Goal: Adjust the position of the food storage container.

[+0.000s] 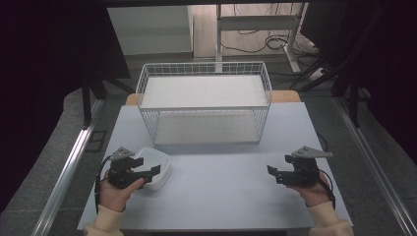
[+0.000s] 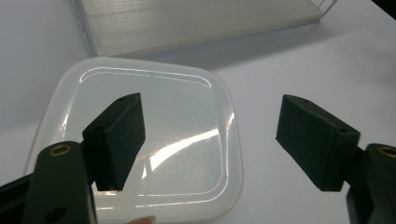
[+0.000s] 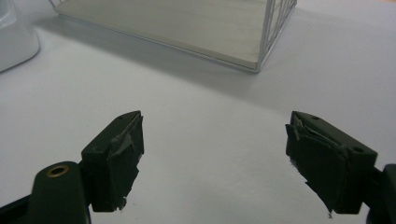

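Nearest the viewer, two hands in pale sleeves, each holding a black two-jaw tool above a pale grey bench.

Left tool held at the near left of the bench, jaws spread wide apart with nothing between them. Directly under and just beyond that tool, a shallow translucent white container with rounded corners, lying flat on the bench. In the left gripper view, left tool hovering over the container: one jaw above the container's glossy surface, the other jaw past the container's edge, above bare bench. No visible contact between jaws and container; too close to tell for certain.

Right tool held at the near right of the bench, well apart from the left tool and from the container, jaws likewise wide apart and empty. In the right gripper view, right tool over bare bench, worn grey padding peeling on the inner jaw faces, a corner of the container at the far left edge.

Farther off, beyond both tools and centred between them, a white wire rack with two pale shelf boards, one above the other, standing on the bench.

Beyond the bench, dark floor, metal desk legs and loose cables.
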The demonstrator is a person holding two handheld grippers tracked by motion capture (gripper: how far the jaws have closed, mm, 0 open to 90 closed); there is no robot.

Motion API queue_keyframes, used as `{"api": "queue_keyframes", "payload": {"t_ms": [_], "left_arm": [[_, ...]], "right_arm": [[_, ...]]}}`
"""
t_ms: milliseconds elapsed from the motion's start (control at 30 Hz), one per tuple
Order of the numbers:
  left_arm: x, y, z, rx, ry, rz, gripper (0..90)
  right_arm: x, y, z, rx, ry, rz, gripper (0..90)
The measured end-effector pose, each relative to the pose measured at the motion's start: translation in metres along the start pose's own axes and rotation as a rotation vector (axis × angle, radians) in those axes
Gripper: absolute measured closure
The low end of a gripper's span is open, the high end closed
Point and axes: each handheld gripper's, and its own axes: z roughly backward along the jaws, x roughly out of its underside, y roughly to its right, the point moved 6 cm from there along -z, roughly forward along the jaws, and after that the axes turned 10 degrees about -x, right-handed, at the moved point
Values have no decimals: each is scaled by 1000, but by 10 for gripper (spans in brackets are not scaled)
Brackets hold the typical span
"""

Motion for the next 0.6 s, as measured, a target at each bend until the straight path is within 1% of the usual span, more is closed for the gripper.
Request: {"api": "queue_keyframes", "payload": {"t_ms": [167,333,367,467,500,533,600], "left_arm": [[-1,-5,3,-8,9,14,251],[-1,-9,3,-13,5,24,259],[-1,-12,4,-9,0,31,276],[-1,-14,5,-12,1,36,287],[-1,-18,7,-17,2,45,291],[-1,-18,7,-17,2,45,293],[-2,-27,11,-34,3,60,296]], "right_arm": [[1,3,-1,3,-6,-2,209],[3,3,-3,3,-17,0,214],[4,4,-3,4,-19,-2,217],[4,5,-3,4,-19,-3,219],[3,6,-4,6,-19,-8,220],[3,6,-4,6,-19,-6,221],[2,7,-5,4,-19,-5,224]]}}
